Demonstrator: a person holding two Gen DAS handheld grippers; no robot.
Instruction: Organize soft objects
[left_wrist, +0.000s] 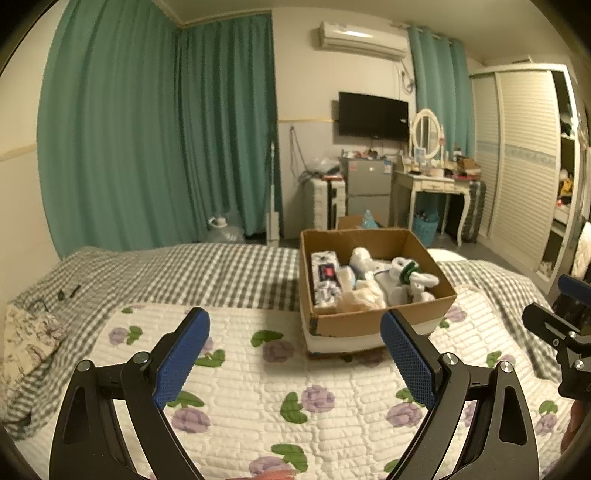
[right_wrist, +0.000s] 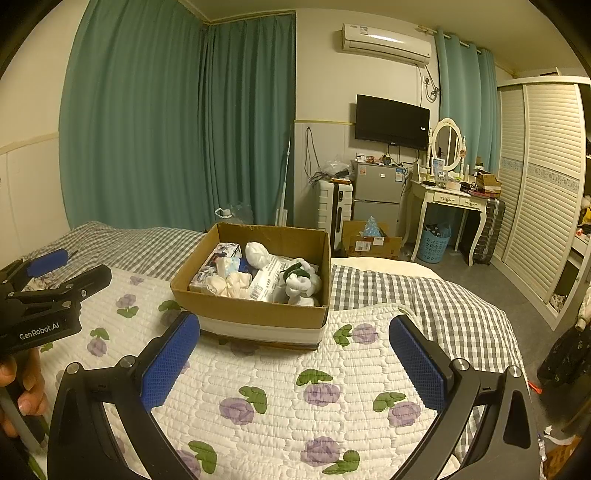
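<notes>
cardboard box: soft white bundles, packets | left gripper, right gripper: jaws wide apart, empty

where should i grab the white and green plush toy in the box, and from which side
Grip the white and green plush toy across its rounded upper body, coming straight down from above. The cardboard box walls block any side approach, and it sits in the right corner, topmost.

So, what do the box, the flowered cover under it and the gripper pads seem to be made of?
Box: brown corrugated cardboard, matte, with a raw torn rim. Flowered cover: quilted fabric, probably cotton, shown by its stitched puffy rows. Gripper pads: blue, likely rubber, with a fine grid texture.
</notes>
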